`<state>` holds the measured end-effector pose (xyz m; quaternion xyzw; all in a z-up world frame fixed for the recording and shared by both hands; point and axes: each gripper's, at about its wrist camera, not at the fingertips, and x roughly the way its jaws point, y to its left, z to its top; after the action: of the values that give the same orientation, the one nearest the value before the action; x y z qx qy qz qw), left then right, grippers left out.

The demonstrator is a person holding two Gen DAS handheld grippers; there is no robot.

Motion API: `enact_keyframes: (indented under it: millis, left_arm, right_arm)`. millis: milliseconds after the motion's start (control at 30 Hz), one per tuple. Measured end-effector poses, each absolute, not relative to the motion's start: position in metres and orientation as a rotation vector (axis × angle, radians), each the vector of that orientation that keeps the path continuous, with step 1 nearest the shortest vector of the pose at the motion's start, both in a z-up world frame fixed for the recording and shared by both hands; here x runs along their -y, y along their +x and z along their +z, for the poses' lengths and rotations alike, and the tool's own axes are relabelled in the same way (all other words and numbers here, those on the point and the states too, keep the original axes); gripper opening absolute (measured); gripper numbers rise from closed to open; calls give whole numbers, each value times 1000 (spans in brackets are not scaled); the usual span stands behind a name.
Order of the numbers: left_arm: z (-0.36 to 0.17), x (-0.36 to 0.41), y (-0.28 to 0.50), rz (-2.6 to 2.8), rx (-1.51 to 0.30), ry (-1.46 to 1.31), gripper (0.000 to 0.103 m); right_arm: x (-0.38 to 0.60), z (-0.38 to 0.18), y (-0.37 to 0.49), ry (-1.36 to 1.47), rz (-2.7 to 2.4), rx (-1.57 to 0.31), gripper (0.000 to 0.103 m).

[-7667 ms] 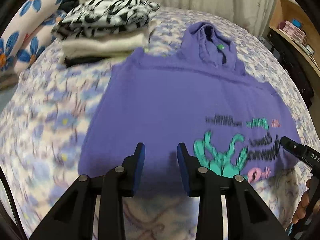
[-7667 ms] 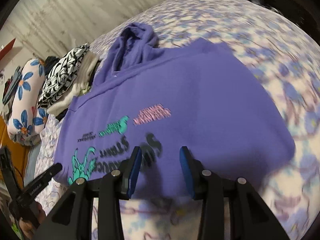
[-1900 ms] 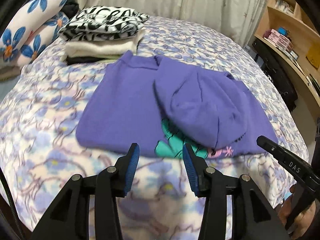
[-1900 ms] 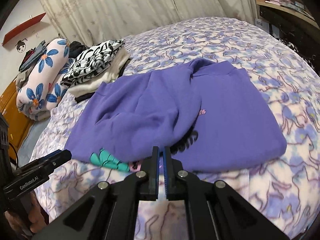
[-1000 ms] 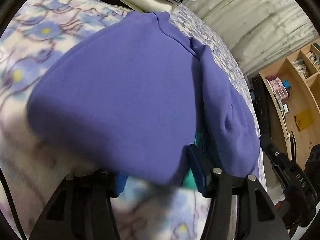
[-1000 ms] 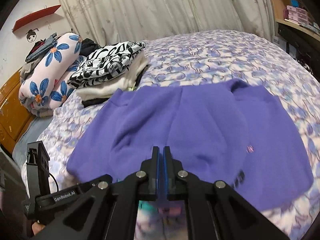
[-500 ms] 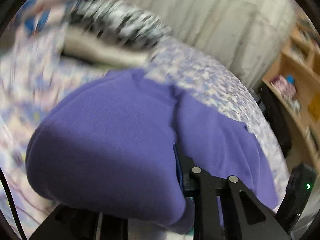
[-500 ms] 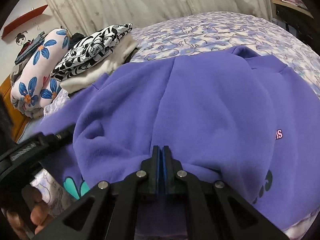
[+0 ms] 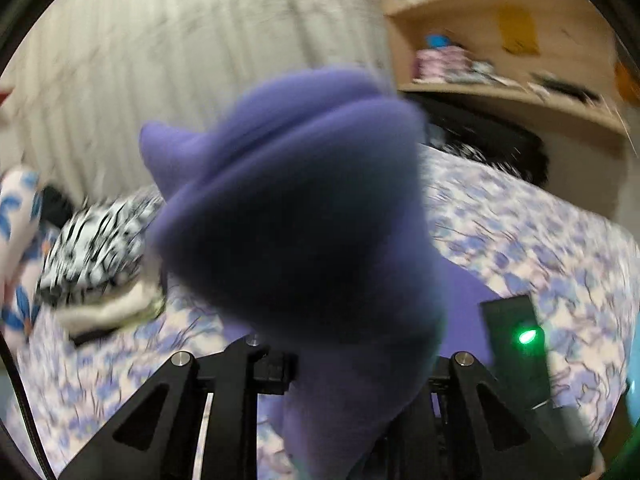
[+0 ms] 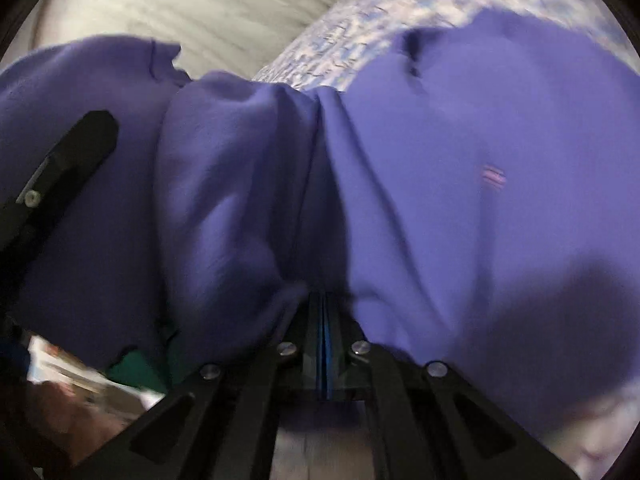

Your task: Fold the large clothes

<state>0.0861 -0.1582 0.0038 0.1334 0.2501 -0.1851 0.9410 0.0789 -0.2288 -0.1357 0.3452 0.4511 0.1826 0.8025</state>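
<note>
The purple hoodie (image 9: 304, 216) is bunched up and lifted off the bed, draped over my left gripper (image 9: 344, 344) and hiding its fingertips. The jaws grip a thick wad of it. In the right wrist view the hoodie (image 10: 460, 168) fills the frame, with folds running toward my right gripper (image 10: 322, 320). Its blue pads are pressed together and its tips are pushed into the cloth. Whether any cloth is pinched there is hidden. One black finger of the left gripper (image 10: 60, 168) lies against the fabric at the left.
A floral bedsheet (image 9: 540, 240) covers the bed. A stack of folded clothes (image 9: 92, 248) and a flowered pillow (image 9: 16, 216) lie at the left. Wooden shelves (image 9: 500, 40) and a curtain (image 9: 180, 60) stand behind. A hand (image 10: 60, 412) shows at the lower left.
My left gripper closed on the hoodie's near edge, rolled and rose with it, lifting the cloth off the bed. My right gripper, still shut, moved forward and down into the fabric.
</note>
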Motion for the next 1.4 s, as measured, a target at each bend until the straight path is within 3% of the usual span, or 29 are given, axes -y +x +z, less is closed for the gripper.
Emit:
enact_keyframes:
  millis: [167,467,800,867,933,1000,1033,1267,1400]
  left_arm:
    - [-12,227,90,-414,-563,419,22]
    - [-98,324,72,-411,-581,786,28]
    - [-82,310,54,-536,-577,751,72]
    - [-75,302,52,-577,-587,713,75]
    - [-66,294,51,-624,-612,662,76]
    - [-58,287,51,-677,-643,600,79]
    - [-54,283,52,-705,-664,562,80]
    - [-16,239,59,-810,-774,262,81]
    - [10,198,70,-809,-775,113,81]
  right_arm:
    - [311,-112,27,680,145,-884,4]
    - [381,-105,0,652,-89,-810,5]
    - [400,-97,3,712,-23,-795,5]
    - [400,-92,1,709,-13,-792,5]
    - [401,-85,1,719,2,-785,14]
    - [402,-79,0,730,10,-772,43]
    - [403,-73,-1,736,19,-756,48]
    - [399,-47,11,731,114,-746,50]
    - [394,-41,33,736,194,-808,59]
